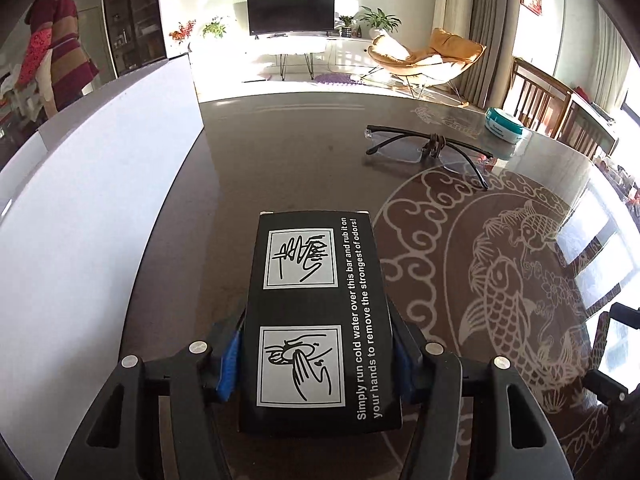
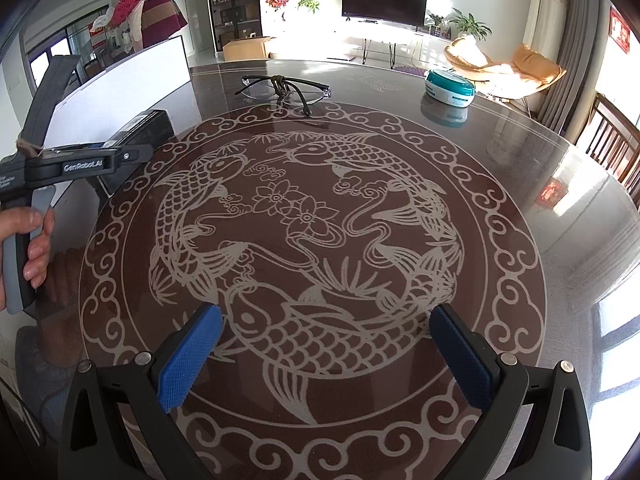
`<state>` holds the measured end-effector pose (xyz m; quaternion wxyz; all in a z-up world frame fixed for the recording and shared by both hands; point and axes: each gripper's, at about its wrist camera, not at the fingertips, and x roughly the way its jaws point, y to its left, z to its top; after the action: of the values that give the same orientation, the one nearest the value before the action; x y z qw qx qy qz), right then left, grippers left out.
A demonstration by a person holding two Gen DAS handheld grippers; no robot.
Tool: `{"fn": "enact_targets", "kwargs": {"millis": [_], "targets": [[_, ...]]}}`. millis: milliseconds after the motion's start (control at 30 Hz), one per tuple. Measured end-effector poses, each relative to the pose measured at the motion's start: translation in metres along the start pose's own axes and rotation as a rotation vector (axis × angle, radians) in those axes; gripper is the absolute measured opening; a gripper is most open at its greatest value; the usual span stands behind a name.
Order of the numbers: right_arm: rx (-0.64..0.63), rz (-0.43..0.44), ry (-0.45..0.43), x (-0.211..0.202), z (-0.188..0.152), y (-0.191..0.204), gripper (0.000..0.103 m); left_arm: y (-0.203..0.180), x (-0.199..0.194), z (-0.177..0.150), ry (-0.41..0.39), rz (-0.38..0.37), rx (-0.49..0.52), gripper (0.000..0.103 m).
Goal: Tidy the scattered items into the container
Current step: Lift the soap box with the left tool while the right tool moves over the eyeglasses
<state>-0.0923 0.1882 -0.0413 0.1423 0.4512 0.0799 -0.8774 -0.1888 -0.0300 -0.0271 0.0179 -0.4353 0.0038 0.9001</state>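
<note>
Blue pads of the left gripper (image 1: pixel 318 360) are clamped on the long sides of a black box (image 1: pixel 320 320) printed with hand-washing drawings, held above the near part of the desk (image 1: pixel 280 152), beside a white container (image 1: pixel 80 216) on the left. Further off on the desk lie glasses (image 1: pixel 424 150) and, beyond them to the right, a teal-lidded tub (image 1: pixel 505 125). Over the koi pattern the right gripper (image 2: pixel 326 354) has its jaws wide apart with nothing between them
</note>
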Motion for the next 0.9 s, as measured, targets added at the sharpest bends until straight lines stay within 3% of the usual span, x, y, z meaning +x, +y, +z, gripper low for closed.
{"fn": "enact_targets", "kwargs": {"millis": [133, 233, 333, 533, 700, 733, 767, 867, 900], "targets": [[-0.156, 0.106, -0.001, 0.018, 0.027, 0.005, 0.103, -0.002, 0.000, -0.001, 0.001, 0.019, 0.014, 0.060], [-0.289, 0.199, 0.000, 0.044, 0.061, 0.004, 0.103, -0.001, 0.000, 0.000, 0.001, 0.017, 0.012, 0.060], [-0.351, 0.239, 0.014, 0.073, 0.103, 0.001, 0.103, -0.001, 0.000, 0.000, 0.001, 0.016, 0.012, 0.060], [-0.314, 0.146, -0.009, 0.122, 0.176, 0.010, 0.103, 0.000, 0.000, 0.000, 0.001, 0.014, 0.011, 0.060], [-0.386, 0.055, -0.034, 0.134, 0.203, 0.044, 0.101, -0.001, -0.001, -0.001, 0.001, 0.013, 0.009, 0.060], [-0.388, 0.076, -0.031, 0.134, 0.205, 0.049, 0.086, -0.001, -0.002, -0.001, 0.001, 0.013, 0.009, 0.060], [-0.379, 0.119, -0.023, 0.133, 0.207, 0.052, 0.058, -0.001, -0.001, -0.001, 0.001, 0.013, 0.009, 0.060], [-0.354, 0.160, -0.002, 0.132, 0.208, 0.063, 0.023, -0.001, -0.001, -0.001, 0.001, 0.012, 0.009, 0.060], [-0.352, 0.159, 0.003, 0.130, 0.206, 0.067, 0.018, -0.001, -0.002, -0.001, 0.001, 0.012, 0.008, 0.060]]}}
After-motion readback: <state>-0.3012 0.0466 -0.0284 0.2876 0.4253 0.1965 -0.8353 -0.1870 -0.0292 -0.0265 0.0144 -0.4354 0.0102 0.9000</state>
